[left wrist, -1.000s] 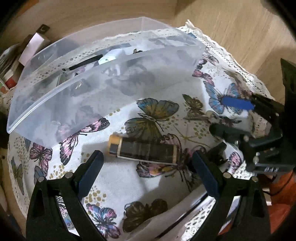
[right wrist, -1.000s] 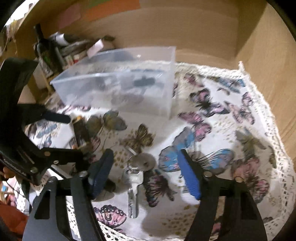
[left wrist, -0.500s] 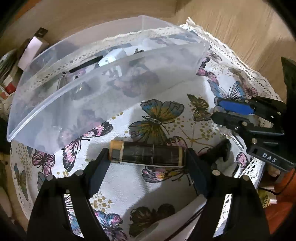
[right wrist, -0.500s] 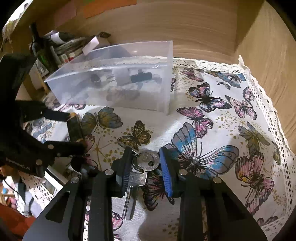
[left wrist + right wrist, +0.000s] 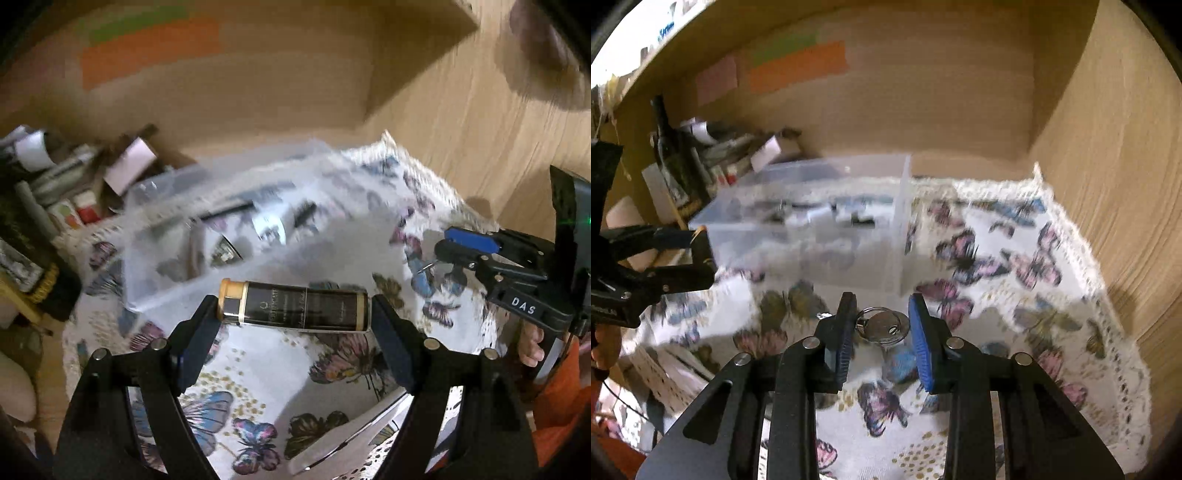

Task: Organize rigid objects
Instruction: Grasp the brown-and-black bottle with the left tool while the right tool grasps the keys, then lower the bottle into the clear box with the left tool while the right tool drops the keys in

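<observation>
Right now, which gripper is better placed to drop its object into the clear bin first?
Left. The left gripper holds the dark bottle right at the clear bin. The right gripper, holding the keys, has tablecloth ahead.

Your left tool [image 5: 295,314] holds the bottle [image 5: 293,309] crosswise between its fingers, above the cloth [image 5: 266,373]. Behind the bottle the bin [image 5: 221,236] sits on the cloth, with several small items lying in it. To the bin's left, clutter [image 5: 48,206] is stacked against the back wall [image 5: 240,92]. Your right tool [image 5: 881,332] sits to the right of the left one, just before the bin's near wall, with the keys [image 5: 884,326] between its fingers, above the cloth. The cloth runs on to the right of the bin, up to the side wall [image 5: 1115,184]. From the right wrist, your left tool shows at the far left, beside the bin's left end.
</observation>
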Demonstrator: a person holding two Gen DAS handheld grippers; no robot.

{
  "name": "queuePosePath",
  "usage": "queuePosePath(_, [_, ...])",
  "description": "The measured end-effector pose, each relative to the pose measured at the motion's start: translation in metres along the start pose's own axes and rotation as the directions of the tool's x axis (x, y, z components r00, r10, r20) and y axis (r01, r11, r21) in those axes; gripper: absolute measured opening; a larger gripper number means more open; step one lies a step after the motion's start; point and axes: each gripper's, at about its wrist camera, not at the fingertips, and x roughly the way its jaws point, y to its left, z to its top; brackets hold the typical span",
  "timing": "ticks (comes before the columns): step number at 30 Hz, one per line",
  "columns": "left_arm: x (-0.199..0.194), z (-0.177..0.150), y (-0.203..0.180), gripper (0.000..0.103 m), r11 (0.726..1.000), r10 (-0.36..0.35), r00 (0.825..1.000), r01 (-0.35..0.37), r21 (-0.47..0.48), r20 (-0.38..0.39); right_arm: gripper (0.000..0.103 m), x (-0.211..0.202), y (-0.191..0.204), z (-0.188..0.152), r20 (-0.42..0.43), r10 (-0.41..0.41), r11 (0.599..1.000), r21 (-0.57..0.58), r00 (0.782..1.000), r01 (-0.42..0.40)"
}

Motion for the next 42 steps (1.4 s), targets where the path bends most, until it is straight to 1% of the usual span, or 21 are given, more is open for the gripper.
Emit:
queuePosePath(6, [-0.025,0.011,0.018,0.081,0.998,0.020,0.995,-0.015,-0.056,0.097,0.026,-0.017,0.004,0.028,0.106,-0.015,1.000,-0.016,0.994,0.017])
queuePosePath(12, [-0.039,0.023,0.038,0.081,0.994,0.066,0.983,-0.049,-0.103,0.173,0.026,-0.027,0.015,0.062,0.199,-0.007,0.999,-0.051,0.980,0.018])
queuePosePath(16, [-0.036,0.030,0.049,0.081,0.989,0.097,0.978,-0.075,-0.125,0.182,0.026,-0.027,0.025,0.081,0.238,0.015,0.997,-0.079,0.971,0.003])
queuePosePath(19, [-0.027,0.035,0.056,0.081,0.986,0.119,0.978,-0.096,-0.137,0.171,0.026,-0.018,0.034,0.092,0.246,0.039,0.995,-0.102,0.968,-0.014])
queuePosePath(23, [-0.004,0.039,0.064,0.081,0.984,0.112,0.986,-0.093,-0.151,0.122,0.026,-0.001,0.043,0.100,0.227,0.064,0.992,-0.117,0.972,-0.038])
queuePosePath(25, [0.008,0.039,0.067,0.081,0.984,0.097,0.991,-0.081,-0.159,0.097,0.026,0.009,0.046,0.101,0.205,0.078,0.991,-0.121,0.976,-0.054])
queuePosePath(29, [0.030,0.039,0.067,0.081,0.984,0.072,0.996,-0.063,-0.165,0.050,0.027,0.033,0.049,0.101,0.137,0.080,0.991,-0.120,0.987,-0.063])
queuePosePath(35, [0.054,0.040,0.058,0.081,0.989,0.065,0.998,-0.064,-0.137,0.008,0.027,0.067,0.045,0.093,0.035,0.080,0.992,-0.105,0.996,-0.076])
queuePosePath(42, [0.074,0.039,0.054,0.081,0.991,0.050,0.998,-0.055,-0.121,-0.038,0.027,0.096,0.040,0.085,-0.052,0.060,0.994,-0.093,0.997,-0.065])
